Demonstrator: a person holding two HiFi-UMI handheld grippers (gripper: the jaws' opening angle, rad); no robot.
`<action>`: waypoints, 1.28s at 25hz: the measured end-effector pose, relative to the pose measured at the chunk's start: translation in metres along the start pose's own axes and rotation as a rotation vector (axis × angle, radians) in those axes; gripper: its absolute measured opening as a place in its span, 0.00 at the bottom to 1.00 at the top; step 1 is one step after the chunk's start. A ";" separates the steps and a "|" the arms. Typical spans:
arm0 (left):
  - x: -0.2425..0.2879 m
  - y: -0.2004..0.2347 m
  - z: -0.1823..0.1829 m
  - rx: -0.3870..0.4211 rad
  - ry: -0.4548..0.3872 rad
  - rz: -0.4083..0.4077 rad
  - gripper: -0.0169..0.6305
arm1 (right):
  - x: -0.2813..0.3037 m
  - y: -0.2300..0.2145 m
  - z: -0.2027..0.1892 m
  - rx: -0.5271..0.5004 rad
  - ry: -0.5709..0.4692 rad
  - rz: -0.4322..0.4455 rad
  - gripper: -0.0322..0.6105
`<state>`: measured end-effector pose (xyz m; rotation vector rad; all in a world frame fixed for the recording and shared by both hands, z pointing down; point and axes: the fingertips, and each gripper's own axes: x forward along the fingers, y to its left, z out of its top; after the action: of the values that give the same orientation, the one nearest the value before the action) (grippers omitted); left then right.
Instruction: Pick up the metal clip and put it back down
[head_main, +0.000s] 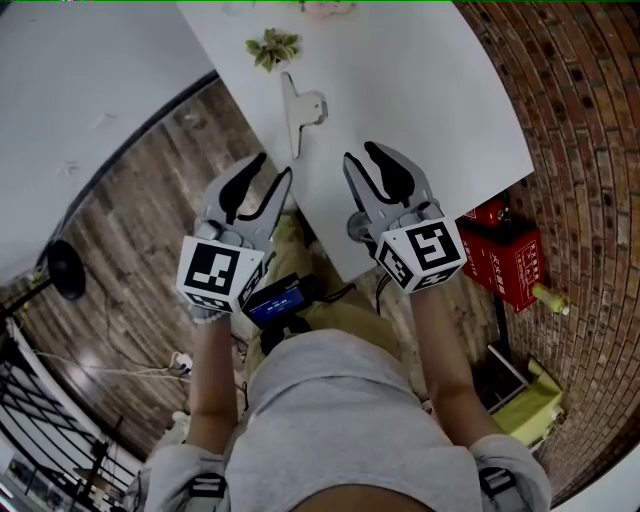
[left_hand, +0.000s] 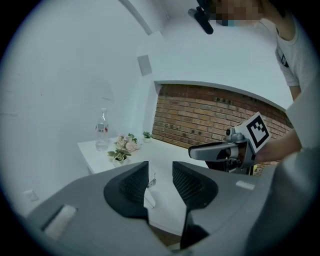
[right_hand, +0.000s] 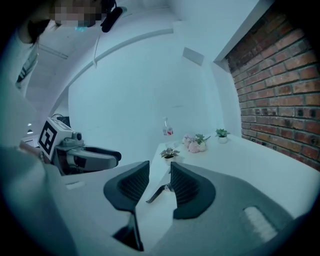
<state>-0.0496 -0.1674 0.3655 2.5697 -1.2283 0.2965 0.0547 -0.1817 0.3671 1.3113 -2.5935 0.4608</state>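
The metal clip (head_main: 300, 112) lies flat on the white table (head_main: 420, 90), near its front-left corner. My left gripper (head_main: 275, 168) hovers just short of the table edge, below and slightly left of the clip, with its jaws apart and nothing between them. My right gripper (head_main: 360, 153) is over the table to the clip's lower right, also open and empty. In the left gripper view the clip (left_hand: 150, 192) shows through the gap of the left gripper (left_hand: 160, 180). In the right gripper view the clip (right_hand: 159, 192) lies ahead of the right gripper (right_hand: 160, 182).
A small potted plant (head_main: 272, 47) and pink flowers (head_main: 325, 8) stand at the table's far side, with a water bottle (left_hand: 102, 129) behind them. A brick wall (head_main: 590, 120) runs along the right. A red box (head_main: 505, 250) sits on the floor by the table's right corner.
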 end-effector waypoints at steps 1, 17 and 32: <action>0.004 0.004 -0.002 0.003 0.003 -0.001 0.26 | 0.007 -0.003 -0.003 0.009 0.007 0.001 0.26; 0.056 0.046 -0.037 -0.044 0.101 -0.056 0.27 | 0.097 -0.025 -0.048 0.105 0.140 0.011 0.27; 0.072 0.067 -0.045 -0.114 0.113 -0.065 0.27 | 0.123 -0.031 -0.076 0.196 0.207 0.033 0.19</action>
<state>-0.0600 -0.2453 0.4401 2.4541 -1.0876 0.3433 0.0101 -0.2636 0.4819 1.2059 -2.4515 0.8282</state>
